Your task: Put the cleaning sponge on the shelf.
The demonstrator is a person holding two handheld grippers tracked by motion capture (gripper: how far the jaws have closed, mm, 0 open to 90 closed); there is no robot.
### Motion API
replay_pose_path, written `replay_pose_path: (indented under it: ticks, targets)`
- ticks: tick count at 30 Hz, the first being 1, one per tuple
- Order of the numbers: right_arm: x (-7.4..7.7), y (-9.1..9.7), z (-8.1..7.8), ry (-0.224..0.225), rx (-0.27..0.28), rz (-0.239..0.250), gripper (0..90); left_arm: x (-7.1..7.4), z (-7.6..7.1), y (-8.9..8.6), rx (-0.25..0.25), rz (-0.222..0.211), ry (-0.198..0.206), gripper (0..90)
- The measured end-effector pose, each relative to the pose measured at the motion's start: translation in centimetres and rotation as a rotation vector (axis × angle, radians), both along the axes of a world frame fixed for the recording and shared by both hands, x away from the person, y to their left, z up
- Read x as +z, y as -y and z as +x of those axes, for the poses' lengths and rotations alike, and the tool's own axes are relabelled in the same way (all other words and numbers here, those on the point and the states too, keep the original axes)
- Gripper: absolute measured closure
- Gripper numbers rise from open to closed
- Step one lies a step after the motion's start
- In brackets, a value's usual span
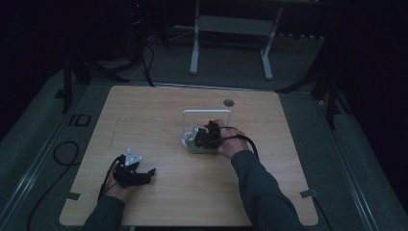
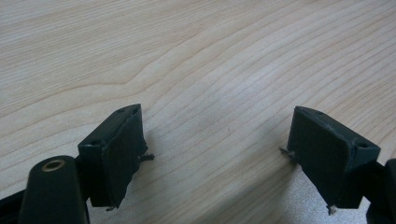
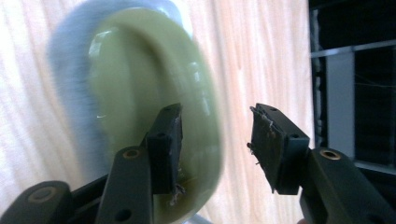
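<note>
Right gripper [image 1: 206, 135], held at mid-table against a white wire-frame rack [image 1: 207, 113] on a pale base, has its jaws parted with nothing pinched; its own view shows a blurred pale-green glossy round dish [image 3: 154, 116] just past the left jaw, above the light wooden table [image 1: 159, 110]. Left gripper [image 1: 144, 174] rests near the table's front left, well apart from the rack, jaws wide over bare wood.

Dim high view, blurred overexposed right gripper view
</note>
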State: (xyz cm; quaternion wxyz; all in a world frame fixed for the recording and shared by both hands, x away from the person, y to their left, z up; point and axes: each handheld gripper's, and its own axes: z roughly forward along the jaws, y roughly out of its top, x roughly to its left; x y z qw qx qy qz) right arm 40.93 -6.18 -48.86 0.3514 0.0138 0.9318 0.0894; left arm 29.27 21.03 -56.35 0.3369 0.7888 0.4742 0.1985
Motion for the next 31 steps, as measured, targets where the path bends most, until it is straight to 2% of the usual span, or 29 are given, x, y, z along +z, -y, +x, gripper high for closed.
replay_pose_path:
  ticks: [6,12,14,20,26,28,30,31]
  targets:
    - [0.4,0.2,-0.1,-0.057,0.006,0.004,47.2,0.0,0.0,0.0,0.001,-0.001,0.000,19.0]
    - [0.9,0.3,-0.7,-0.087,0.026,0.015,42.8,0.0,0.0,0.0,0.000,0.001,0.001,19.0]
    - [1.4,0.8,-1.1,-0.077,0.022,0.062,37.7,0.0,0.0,0.0,-0.001,0.001,0.001,19.0]
    - [2.4,2.5,-1.8,-0.121,-0.014,0.181,34.7,0.0,0.0,0.0,0.000,0.000,0.001,19.0]
    - [2.9,4.8,-3.5,-0.186,-0.090,0.412,34.8,0.0,0.0,0.0,0.000,0.000,0.001,19.0]
    - [2.7,5.5,-4.2,-0.184,-0.108,0.440,33.3,0.0,0.0,0.0,-0.001,0.001,0.001,19.0]
    - [2.3,6.0,-5.0,-0.146,-0.110,0.450,32.5,0.0,0.0,0.0,0.001,-0.001,0.001,19.0]
    - [2.1,6.3,-5.4,-0.142,-0.116,0.456,31.5,0.0,0.0,0.0,0.001,-0.001,0.001,19.0]
